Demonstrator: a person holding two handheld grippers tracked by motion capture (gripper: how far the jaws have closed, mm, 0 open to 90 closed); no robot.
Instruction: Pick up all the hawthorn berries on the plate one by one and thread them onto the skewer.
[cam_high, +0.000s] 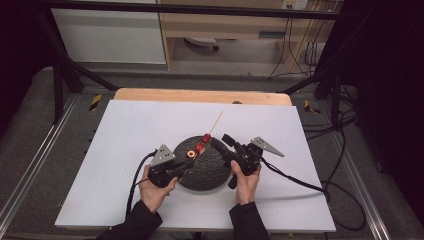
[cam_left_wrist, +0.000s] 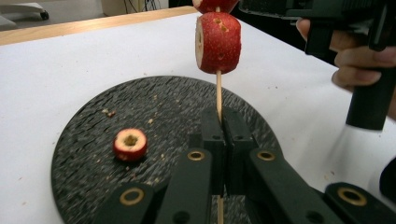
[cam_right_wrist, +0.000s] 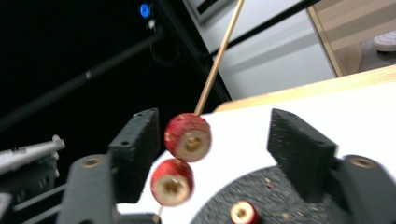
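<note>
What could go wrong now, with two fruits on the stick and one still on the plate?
1. The left gripper pinches only the bottom end of the thin skewer; it may tilt or slip.
2. The right gripper stands open around the threaded fruits, not pressing them, so they might slide down.
3. The loose fruit piece on the black plate could roll when grasped.

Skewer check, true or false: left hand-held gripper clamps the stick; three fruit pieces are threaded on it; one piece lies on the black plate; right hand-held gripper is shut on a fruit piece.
1. The left hand-held gripper clamps the skewer: true.
2. Three fruit pieces are threaded: false, two.
3. One loose piece lies on the black plate: true.
4. The right hand-held gripper is shut on fruit: false, its jaws stand open around the pieces.
</note>
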